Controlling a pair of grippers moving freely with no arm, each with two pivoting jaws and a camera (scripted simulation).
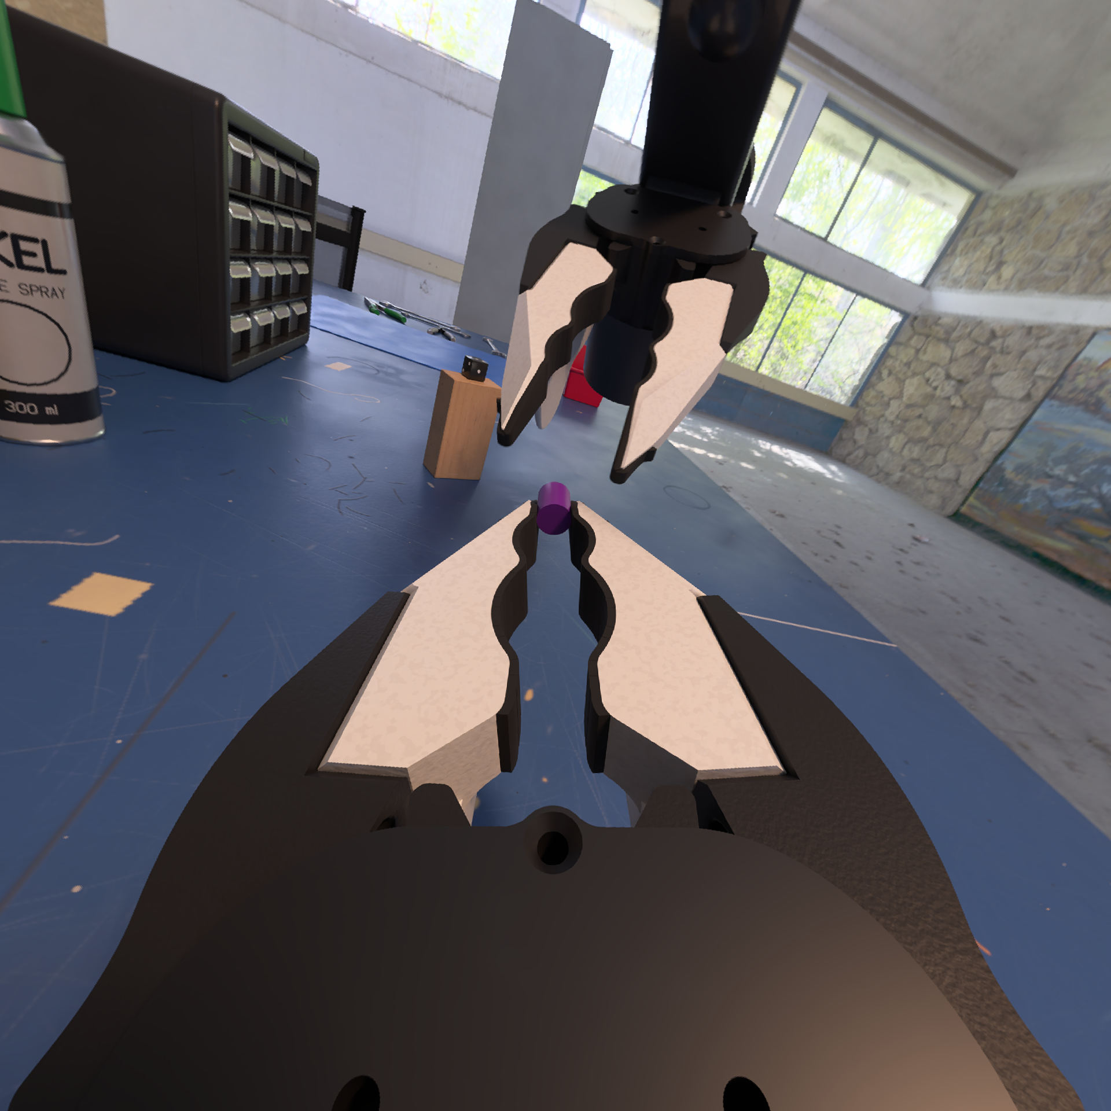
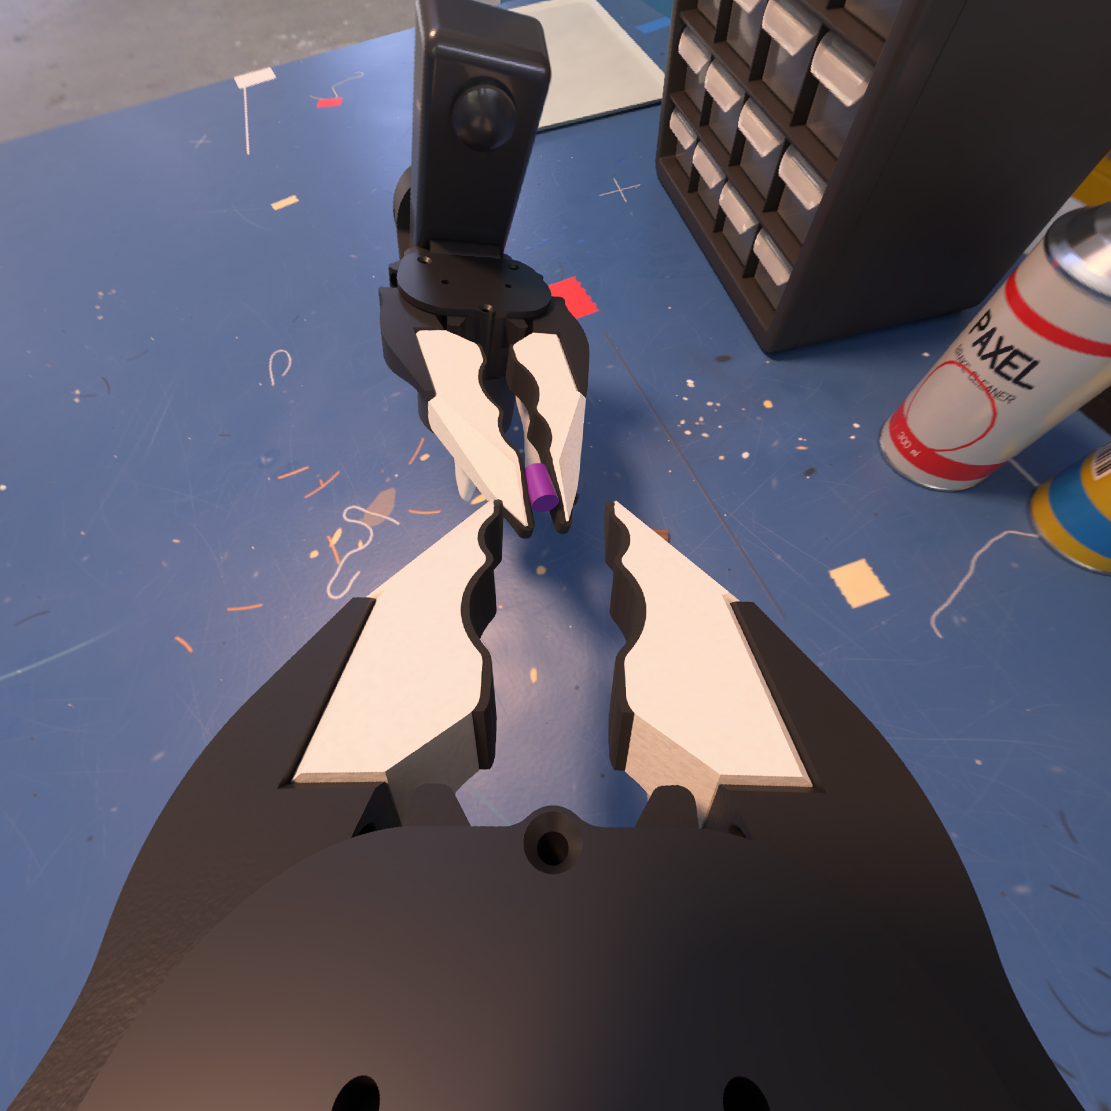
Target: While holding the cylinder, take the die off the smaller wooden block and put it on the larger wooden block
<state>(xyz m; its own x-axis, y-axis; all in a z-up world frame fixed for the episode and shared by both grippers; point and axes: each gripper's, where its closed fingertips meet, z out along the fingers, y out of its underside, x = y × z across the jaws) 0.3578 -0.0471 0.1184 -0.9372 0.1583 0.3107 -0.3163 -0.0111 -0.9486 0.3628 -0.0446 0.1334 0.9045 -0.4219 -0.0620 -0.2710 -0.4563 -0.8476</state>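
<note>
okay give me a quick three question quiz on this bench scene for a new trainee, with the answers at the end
1. True or false: the left gripper is empty.
2. The die sits on: A) the wooden block B) the blue table C) the drawer cabinet
3. Fill in: the right gripper has its jaws ____.

Key
1. False; it is shut on the purple cylinder.
2. A
3. open
</note>
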